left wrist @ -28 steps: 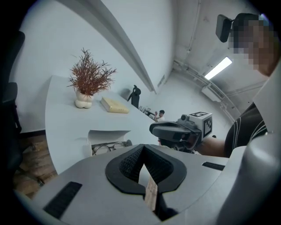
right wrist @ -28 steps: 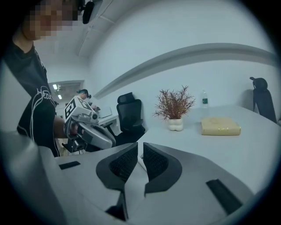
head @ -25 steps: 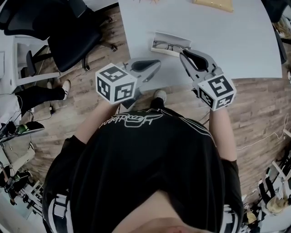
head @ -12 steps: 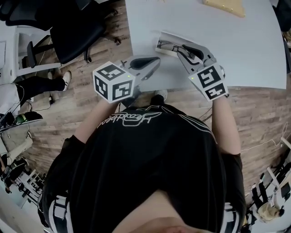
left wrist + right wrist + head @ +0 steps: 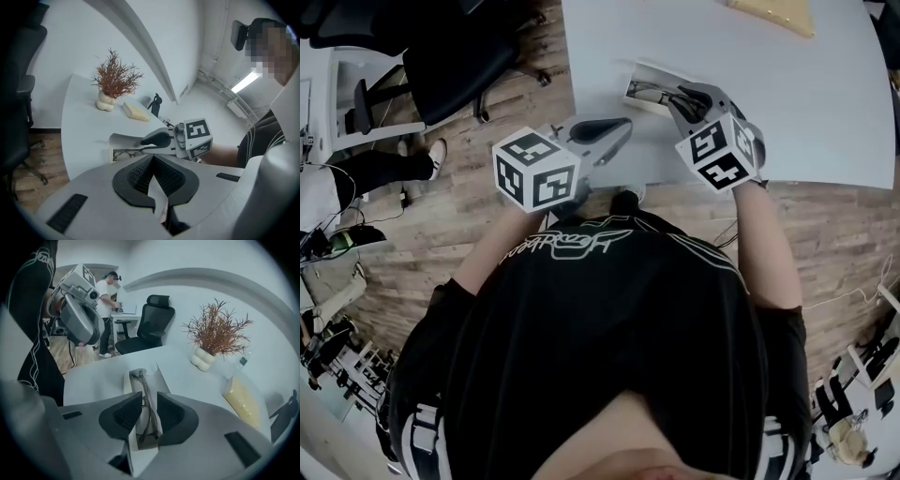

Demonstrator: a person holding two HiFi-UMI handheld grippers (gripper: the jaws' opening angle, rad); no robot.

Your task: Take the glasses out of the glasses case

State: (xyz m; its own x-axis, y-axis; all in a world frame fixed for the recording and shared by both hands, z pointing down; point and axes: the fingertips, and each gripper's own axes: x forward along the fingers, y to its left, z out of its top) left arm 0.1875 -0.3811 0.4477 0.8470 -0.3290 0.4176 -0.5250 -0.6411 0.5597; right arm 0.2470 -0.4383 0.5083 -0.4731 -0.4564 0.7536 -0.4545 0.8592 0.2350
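The glasses (image 5: pixel 151 425) in the glasses case (image 5: pixel 161 377) are straddled by the released right hand-held gripper (image 5: pixel 149 399). The left hand-held gripper (image 5: pixel 152 160) is seen clenched, empty.

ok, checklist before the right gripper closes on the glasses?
1. White glasses case open, contents exposed: ok.
2. Thin dark-framed glasses lying inside the case: ok.
3. Right gripper open, one jaw on each side of the frame: ok.
4. Jaws low enough to catch the frame rather than the case wall: cannot tell.
5. Case steadied by the left gripper: not ok; it is shut, empty and hovers apart from the case near the edge of the white table.
6. Path above the case free for lifting: ok.
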